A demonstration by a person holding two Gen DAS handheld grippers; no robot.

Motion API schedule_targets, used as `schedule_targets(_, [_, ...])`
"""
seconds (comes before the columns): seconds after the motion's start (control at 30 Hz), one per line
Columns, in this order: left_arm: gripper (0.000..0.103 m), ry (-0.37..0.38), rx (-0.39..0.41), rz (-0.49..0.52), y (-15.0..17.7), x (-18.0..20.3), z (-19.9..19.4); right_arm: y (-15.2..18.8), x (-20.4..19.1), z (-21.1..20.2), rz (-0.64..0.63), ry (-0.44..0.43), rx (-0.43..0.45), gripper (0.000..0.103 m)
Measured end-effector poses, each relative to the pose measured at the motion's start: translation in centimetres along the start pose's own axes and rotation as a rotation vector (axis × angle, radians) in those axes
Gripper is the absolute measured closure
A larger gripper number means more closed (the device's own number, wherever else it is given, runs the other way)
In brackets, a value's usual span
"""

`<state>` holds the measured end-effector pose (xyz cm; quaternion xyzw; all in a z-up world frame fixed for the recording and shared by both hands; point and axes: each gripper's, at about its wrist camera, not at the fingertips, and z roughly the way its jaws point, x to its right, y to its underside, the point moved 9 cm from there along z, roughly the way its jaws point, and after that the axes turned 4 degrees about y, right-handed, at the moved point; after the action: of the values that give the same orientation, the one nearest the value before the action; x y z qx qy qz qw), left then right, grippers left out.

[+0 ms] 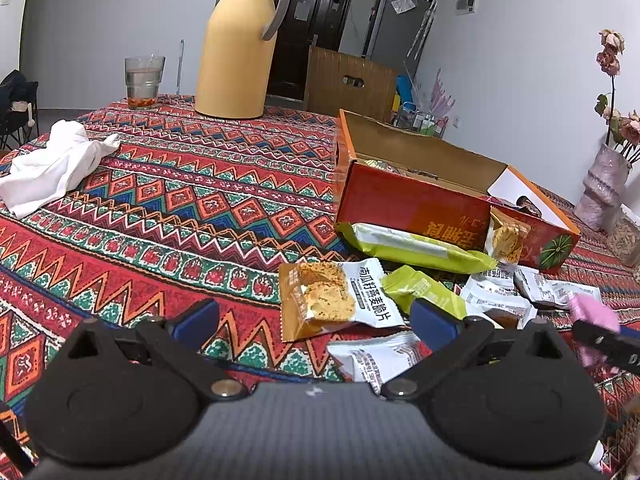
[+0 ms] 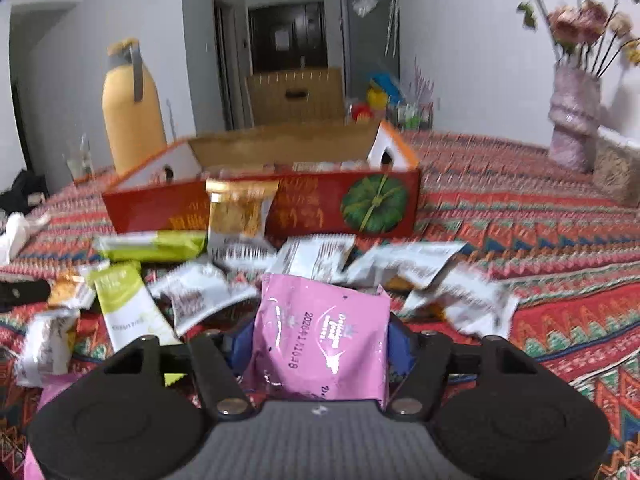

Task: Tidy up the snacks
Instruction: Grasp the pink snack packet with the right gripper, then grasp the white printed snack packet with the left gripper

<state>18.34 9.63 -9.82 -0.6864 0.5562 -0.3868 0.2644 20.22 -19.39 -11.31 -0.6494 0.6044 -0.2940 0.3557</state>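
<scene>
Several packets loose: about ten snack packets (image 2: 312, 256) scattered on the table (image 1: 168, 208), just in front of the red box (image 2: 260, 208)
Done so far: some wrappers visible inside the red box, count not readable; one orange packet (image 2: 240, 212) leaning upright against its front wall
Left to do: most of the pile, by judgement; green packets (image 2: 152, 246) at 9 o'clock of the pile, white packets across the middle and out to 3 o'clock
Right hand-held gripper (image 2: 320, 344): clamped on the pink packet (image 2: 324, 332), blue fingers (image 2: 240, 344) pressing its two sides
Pink packet, place: between the jaws, at 6 o'clock of the red box, near the white packets; lifted or resting on the pile, cannot tell
Pink packet, axis: long axis running along the fingers, toward 12 o'clock and the box; printed face up, date text reading sideways
Left hand-held gripper (image 1: 314, 320): jaws wide apart, nothing between them, hovering over the crisp packet (image 1: 336, 298)
Crisp packet, axis: flat on the table, long axis from 9 to 3 o'clock, slightly tilted
Next step, by judgement: pink packet into the red box
</scene>
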Motion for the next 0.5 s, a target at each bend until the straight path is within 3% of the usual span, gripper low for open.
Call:
schedule_targets(0.27, [0.000,-0.020,-0.042,0.048,0.3,1.6,-0.6,-0.2,1.9,-1.1,0.051,0.019,0.071,0.038])
schedule_targets(0.5, [0.000,-0.090,-0.127,0.094,1.7,3.3,0.2,0.2,1.6,-1.0,0.053,-0.008,0.084,0.038])
